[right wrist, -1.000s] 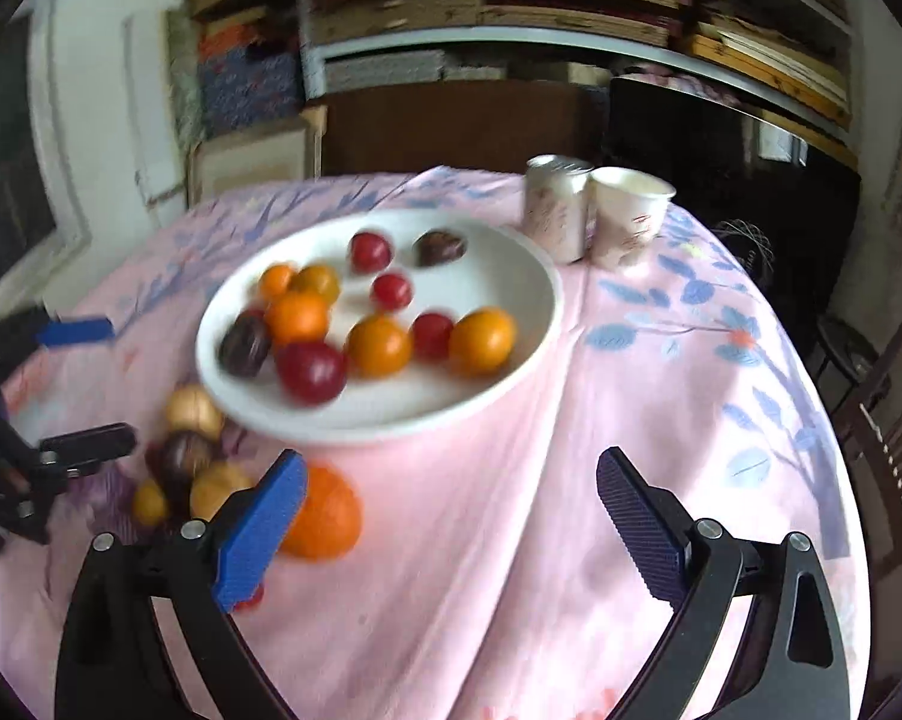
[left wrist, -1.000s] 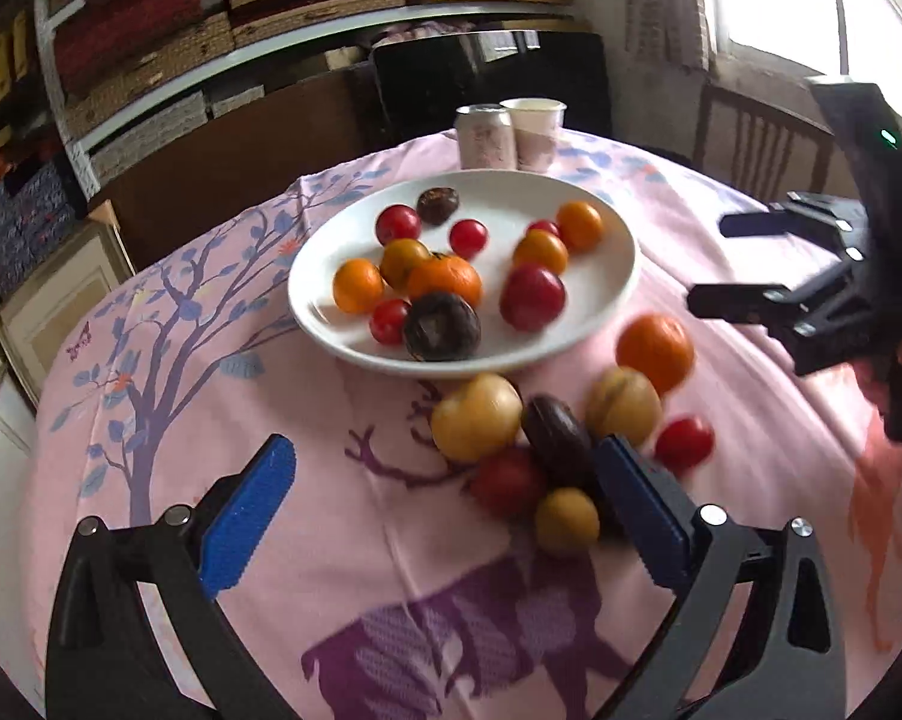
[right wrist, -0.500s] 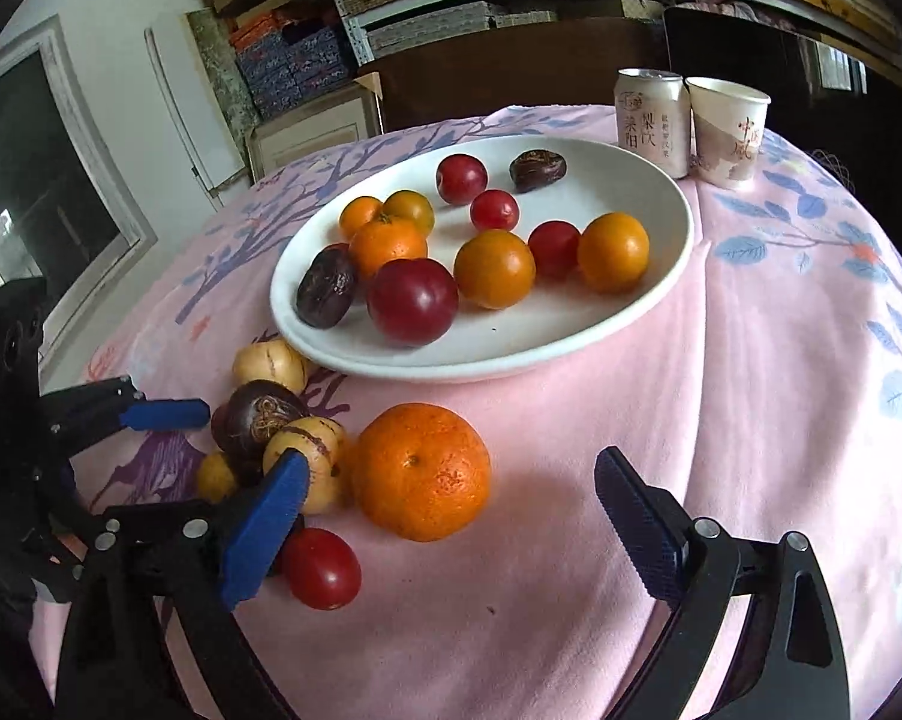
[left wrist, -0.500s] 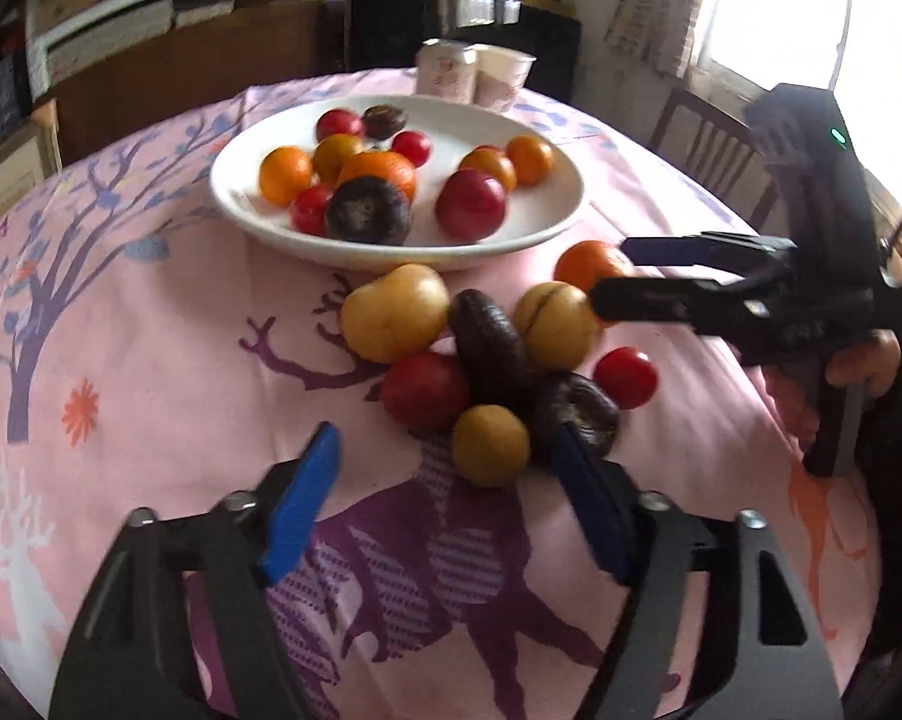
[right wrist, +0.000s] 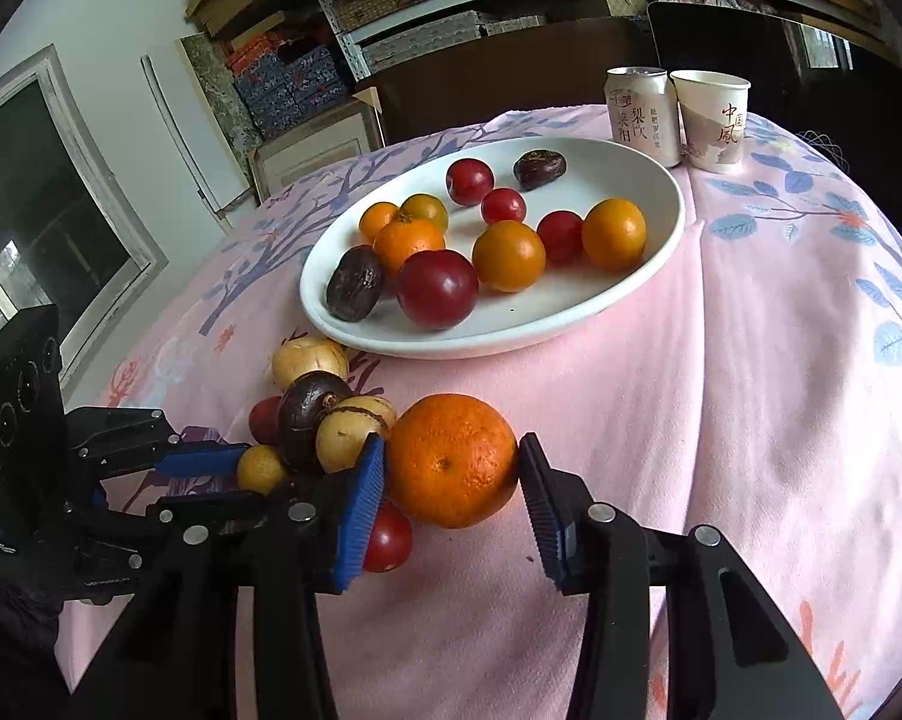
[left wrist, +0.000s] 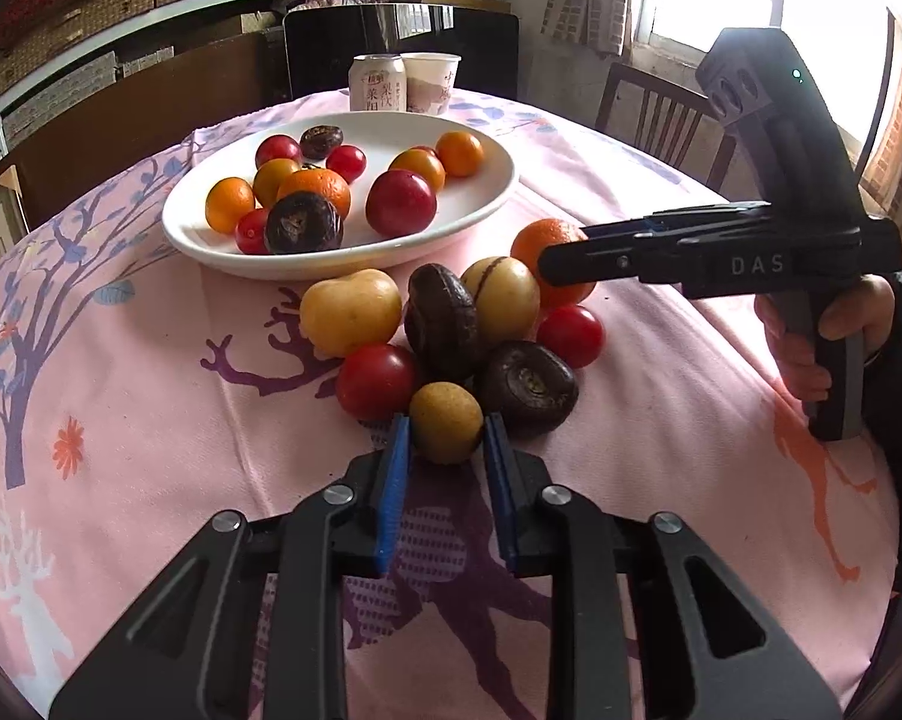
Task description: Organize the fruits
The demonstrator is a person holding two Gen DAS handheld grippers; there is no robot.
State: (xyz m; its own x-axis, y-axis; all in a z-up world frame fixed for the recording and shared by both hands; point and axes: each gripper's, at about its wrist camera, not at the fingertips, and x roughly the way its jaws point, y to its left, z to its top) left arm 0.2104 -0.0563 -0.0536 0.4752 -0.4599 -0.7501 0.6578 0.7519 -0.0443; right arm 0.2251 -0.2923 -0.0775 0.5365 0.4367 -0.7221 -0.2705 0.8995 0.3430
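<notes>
Left wrist view:
Left hand-held gripper (left wrist: 447,450): its blue pads are closed on the small yellow fruit (left wrist: 446,430), which sits on the pink surface (left wrist: 151,396) at the near edge of the loose pile.
Loose pile: on the near side of the white plate (left wrist: 487,198) lie a large yellow fruit (left wrist: 350,312), a dark oval fruit (left wrist: 442,321), a striped yellow fruit (left wrist: 502,300), a red tomato (left wrist: 374,381), a second red tomato (left wrist: 571,336) and a dark round fruit (left wrist: 532,384), all crowded and touching.
Right hand-held gripper (left wrist: 562,261): seen from the side, its fingers reach the orange (left wrist: 547,243) just beside the plate's near rim; the gap between them cannot be read here.
Hand (left wrist: 811,330): wrapped around that tool's grip, shown only in this view.
Behind the plate: a drink can (left wrist: 378,83) and a paper cup (left wrist: 430,82), touching.

Right wrist view:
Right hand-held gripper (right wrist: 451,474): jaws closing, with the orange (right wrist: 451,459) between them; both pads look to be meeting its skin. The orange rests on the surface in front of the plate (right wrist: 643,276).
Only here: the tomato (right wrist: 388,537) tucked under the left pad, and the left hand-held gripper (right wrist: 244,468) from the side, with the small yellow fruit (right wrist: 261,468) at its tip.
Plate contents: red, orange and dark fruits, clear of both tools.
</notes>
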